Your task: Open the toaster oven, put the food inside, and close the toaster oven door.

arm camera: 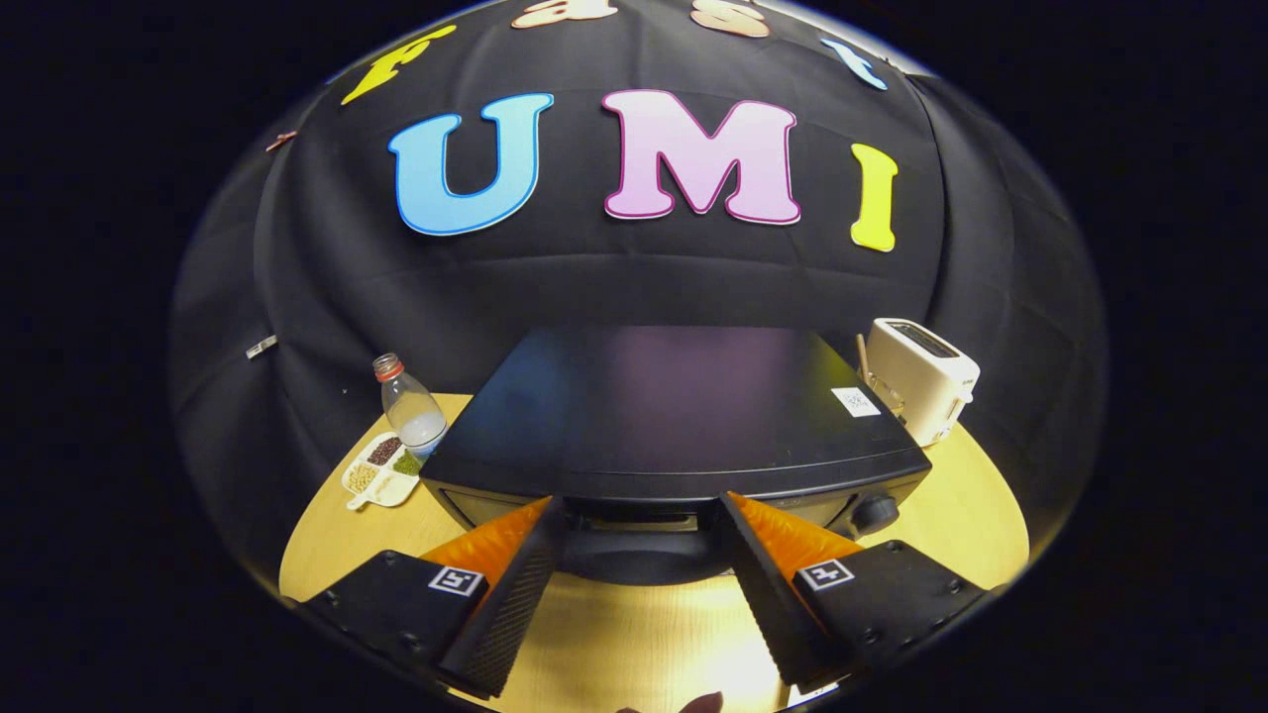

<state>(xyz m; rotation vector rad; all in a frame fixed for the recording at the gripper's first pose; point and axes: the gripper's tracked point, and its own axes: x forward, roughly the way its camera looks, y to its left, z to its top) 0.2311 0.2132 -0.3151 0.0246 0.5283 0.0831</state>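
Note:
A black toaster oven (pixel 674 416) stands on the round wooden table (pixel 971 515), and I look down on its flat top. Its front face shows just below the top edge, with a round knob (pixel 874 513) at the right end. My gripper (pixel 642 505) is open, its two fingertips spread wide against the upper front of the oven. The dark handle area of the door (pixel 634 555) lies between them. Nothing is held. A white divided dish of beans and grains (pixel 381 470) sits left of the oven.
A clear bottle with a red cap (pixel 411 411) stands behind the dish. A white pop-up toaster (pixel 921 376) sits to the right of the oven, near the table's back edge. Bare tabletop lies under the fingers.

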